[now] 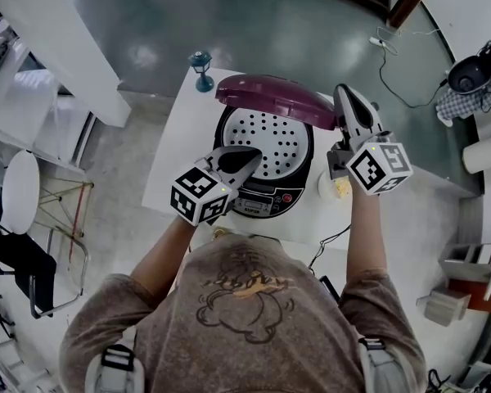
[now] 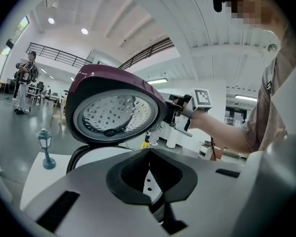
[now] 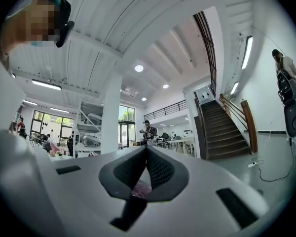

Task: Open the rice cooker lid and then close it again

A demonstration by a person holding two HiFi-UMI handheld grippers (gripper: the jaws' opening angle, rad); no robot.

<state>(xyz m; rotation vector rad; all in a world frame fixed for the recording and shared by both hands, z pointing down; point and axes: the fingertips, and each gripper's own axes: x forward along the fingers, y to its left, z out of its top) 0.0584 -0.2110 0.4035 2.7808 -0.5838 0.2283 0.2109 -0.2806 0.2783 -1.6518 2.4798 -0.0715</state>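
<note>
Head view: the rice cooker point(image 1: 266, 196) sits on the white table point(image 1: 180, 133). Its purple lid point(image 1: 274, 98) is up, with the holed underside facing me. My left gripper point(image 1: 247, 160) hovers over the cooker's front edge. My right gripper point(image 1: 344, 98) is at the lid's right edge, touching it as far as I can see. A small lamp ornament point(image 1: 201, 70) stands at the table's far corner.

Left gripper view: the fingers are pressed together with nothing between them. The open lid point(image 2: 113, 110) is above and ahead, the right gripper point(image 2: 176, 113) is against its rim, and the lamp ornament point(image 2: 46, 148) is off to the left.

Right gripper view: the fingers meet at the tips. A purple sliver point(image 3: 138, 189) shows low in the gap. I cannot tell if it is pinched.
</note>
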